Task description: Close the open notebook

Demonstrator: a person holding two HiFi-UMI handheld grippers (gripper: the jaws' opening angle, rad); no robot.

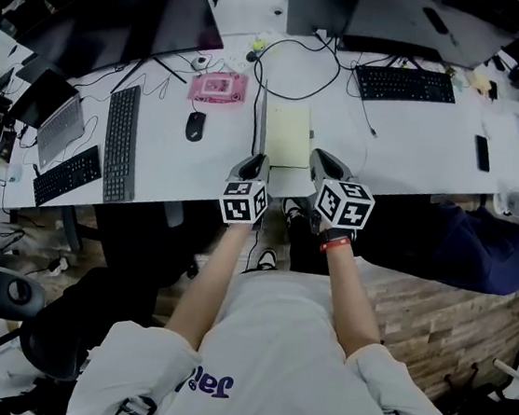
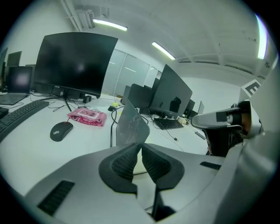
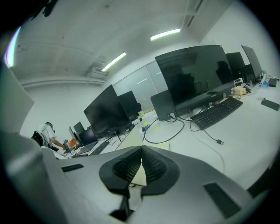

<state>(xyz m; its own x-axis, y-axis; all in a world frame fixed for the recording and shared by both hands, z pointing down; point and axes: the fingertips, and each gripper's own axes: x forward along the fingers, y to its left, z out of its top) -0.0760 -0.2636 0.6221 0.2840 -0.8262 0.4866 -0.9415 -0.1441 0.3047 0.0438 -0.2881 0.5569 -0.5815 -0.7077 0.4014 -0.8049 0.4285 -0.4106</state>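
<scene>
At the near edge of the table (image 1: 416,155), about midway along it, the notebook (image 1: 288,135) lies open with its pale yellow page facing up. Its cover (image 2: 130,124) stands roughly upright along the left side of the page.

Left gripper (image 1: 256,161): jaws pressed together, nothing seen between them. Its tips sit at the near lower corner of the cover. Whether they touch the cover cannot be told.

Right gripper (image 1: 320,158): jaws likewise together and empty. It is over the near right corner of the notebook, with the page showing just beyond the tips.

Both grippers are at the near edge, one on each side of the notebook.

Clearances:
- Left of the cover there is a strip of bare table, then a black mouse (image 1: 194,125) near by.
- A keyboard (image 1: 121,143) lies further toward the left edge.
- A pink packet (image 1: 219,86) lies beyond the mouse, toward the far edge.
- A black cable (image 1: 300,66) loops just beyond the notebook's far end.
- A second keyboard (image 1: 404,83) lies to the right of that loop, toward the far edge.
- Right of the page the surface is bare for a long stretch, as far as a dark phone (image 1: 482,152) well apart toward the right edge.
- Monitors (image 1: 134,8) line the far edge.

The page itself carries nothing.
</scene>
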